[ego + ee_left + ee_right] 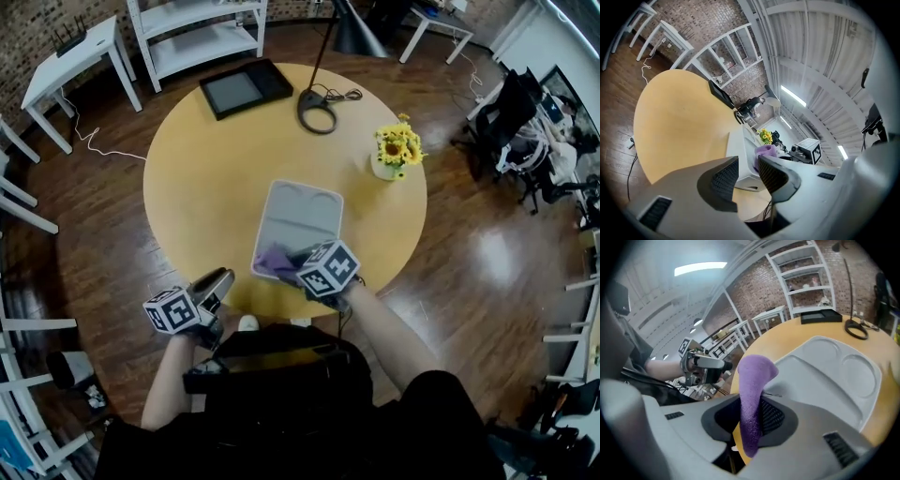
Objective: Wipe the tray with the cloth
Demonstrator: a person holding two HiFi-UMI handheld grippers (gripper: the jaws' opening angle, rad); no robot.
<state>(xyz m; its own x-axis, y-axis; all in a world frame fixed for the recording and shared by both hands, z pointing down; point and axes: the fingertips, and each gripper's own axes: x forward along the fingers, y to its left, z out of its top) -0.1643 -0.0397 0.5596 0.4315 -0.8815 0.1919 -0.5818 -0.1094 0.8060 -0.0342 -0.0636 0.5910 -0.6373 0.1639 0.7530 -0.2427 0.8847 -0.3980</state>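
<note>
A grey compartment tray (pixel 300 214) lies on the round yellow table (pixel 197 169), near its front edge. A purple cloth (pixel 275 259) rests at the tray's near end, pinched in my right gripper (pixel 298 260). In the right gripper view the purple cloth (pixel 752 394) hangs between the shut jaws over the tray (pixel 825 371). My left gripper (pixel 221 281) is off the table's front left edge, open and empty. In the left gripper view its jaws (pixel 747 174) frame the tray's corner (pixel 740 154) and the cloth (pixel 765 151) beyond.
A black tablet (pixel 246 88) and a floor lamp's base with cord (pixel 319 111) sit at the table's far side. A vase of sunflowers (pixel 394 155) stands to the right of the tray. White benches and shelves ring the table on wooden floor.
</note>
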